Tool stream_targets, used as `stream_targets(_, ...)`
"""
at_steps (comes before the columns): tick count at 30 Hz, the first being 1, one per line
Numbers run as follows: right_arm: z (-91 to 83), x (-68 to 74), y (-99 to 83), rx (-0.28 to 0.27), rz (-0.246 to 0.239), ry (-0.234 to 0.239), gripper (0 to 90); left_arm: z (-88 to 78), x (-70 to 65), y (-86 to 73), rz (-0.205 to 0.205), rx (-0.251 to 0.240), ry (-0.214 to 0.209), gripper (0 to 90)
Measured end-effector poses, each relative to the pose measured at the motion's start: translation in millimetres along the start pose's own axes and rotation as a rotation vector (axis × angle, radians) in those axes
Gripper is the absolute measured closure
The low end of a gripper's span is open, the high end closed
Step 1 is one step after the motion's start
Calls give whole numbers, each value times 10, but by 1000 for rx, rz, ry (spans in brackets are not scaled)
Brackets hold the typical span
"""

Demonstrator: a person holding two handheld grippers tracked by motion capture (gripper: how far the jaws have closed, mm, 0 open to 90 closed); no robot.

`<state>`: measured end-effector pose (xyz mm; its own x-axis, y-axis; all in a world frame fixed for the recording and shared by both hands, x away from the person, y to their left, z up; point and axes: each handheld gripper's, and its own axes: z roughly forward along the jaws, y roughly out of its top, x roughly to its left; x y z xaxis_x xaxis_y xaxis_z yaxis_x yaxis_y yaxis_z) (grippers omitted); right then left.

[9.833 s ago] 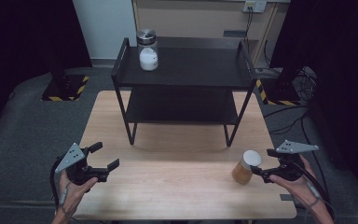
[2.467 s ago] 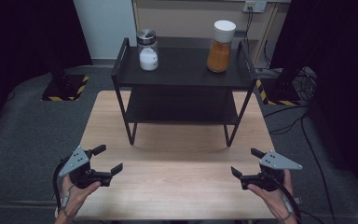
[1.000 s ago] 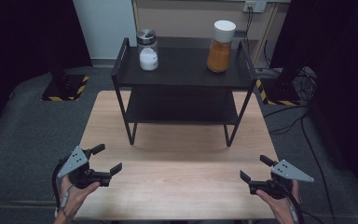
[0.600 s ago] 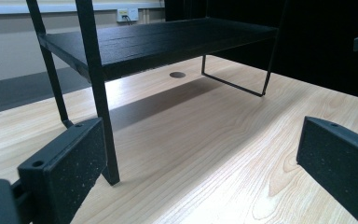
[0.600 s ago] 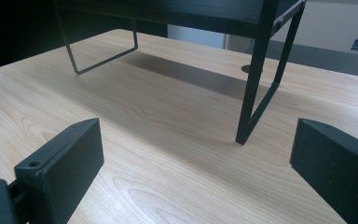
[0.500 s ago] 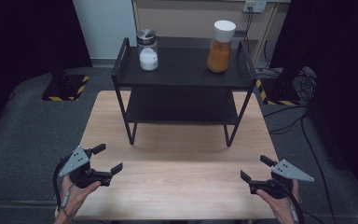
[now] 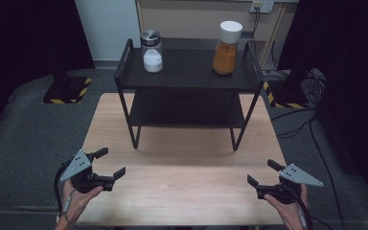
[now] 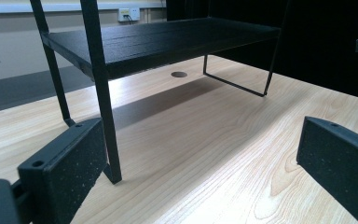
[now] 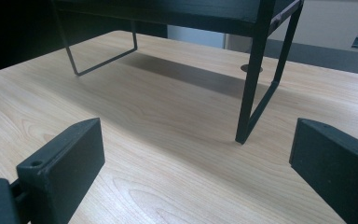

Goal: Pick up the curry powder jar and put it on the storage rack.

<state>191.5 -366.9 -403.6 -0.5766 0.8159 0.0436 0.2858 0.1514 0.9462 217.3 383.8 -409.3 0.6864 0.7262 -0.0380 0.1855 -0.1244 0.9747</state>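
Grippers aside, the biggest thing here is the wooden table (image 7: 187,191), pale and bare across its near half. On its far half stands a black two-level rack (image 7: 187,79), its thin legs planted on the wood and its lower shelf dark in shadow. The left gripper view looks up at the rack's underside from low on the table, with one front leg (image 8: 105,93) rising just beyond the near jaw; the right gripper view shows another front leg (image 9: 254,79) meeting the table between its two jaws, farther off.

On the rack's top shelf, at the right end, stands a tall jar (image 7: 226,47) of orange powder with a white lid, upright. At the left end of the same shelf stands a shorter glass jar (image 7: 151,51) with a metal lid and white contents, also upright. The two jars are well apart.

The left gripper (image 7: 106,164) is held in a hand at the near left corner of the table, its jaws spread wide with nothing between them. The right gripper (image 7: 263,173) is held at the near right corner, its jaws likewise spread and empty. Both are well apart from the rack and from both jars, just above the tabletop.
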Motion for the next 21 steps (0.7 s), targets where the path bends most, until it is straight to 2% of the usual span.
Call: stream_targets(21,-9,-24,-20,-2,13,-4,38,1,0,1,1,2,1,4)
